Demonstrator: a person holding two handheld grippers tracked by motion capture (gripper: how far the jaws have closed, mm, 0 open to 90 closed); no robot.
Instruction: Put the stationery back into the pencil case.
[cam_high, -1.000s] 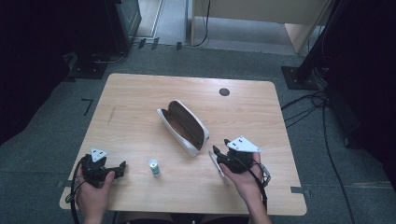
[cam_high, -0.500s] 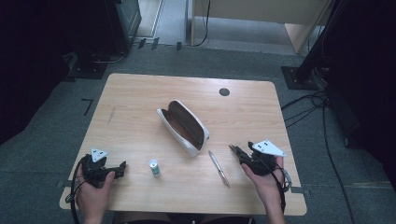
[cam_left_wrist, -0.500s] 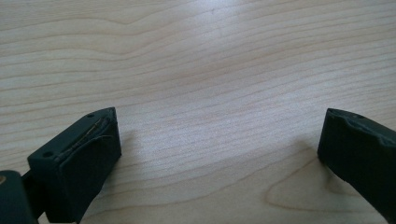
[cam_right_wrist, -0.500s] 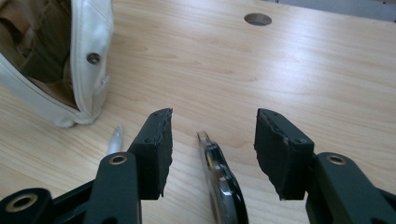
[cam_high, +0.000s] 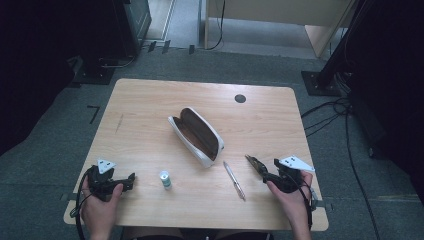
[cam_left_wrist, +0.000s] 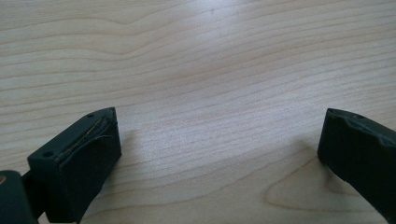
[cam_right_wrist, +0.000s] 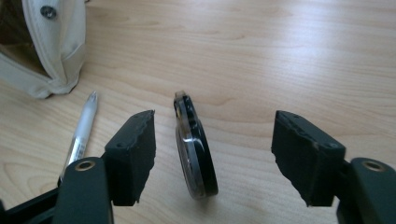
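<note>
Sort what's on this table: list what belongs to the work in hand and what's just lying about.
In hand: right gripper, whose jaws have just been opening around the black oval object, not pressing it.
Lying about: pen; open pencil case; small green-capped bottle; left gripper, open over bare wood.

A lab or test room set up for recording, not a home. The landmark is a plain light wooden table with rounded corners and a round cable hole near its far edge. The table stands on grey office carpet. Beyond its far left corner sits a dark cabinet and a black stand foot. Past its far right corner another black stand base rests on the carpet, with loose black cables trailing beside the table's right edge. Behind the table is pale wooden furniture.
</note>
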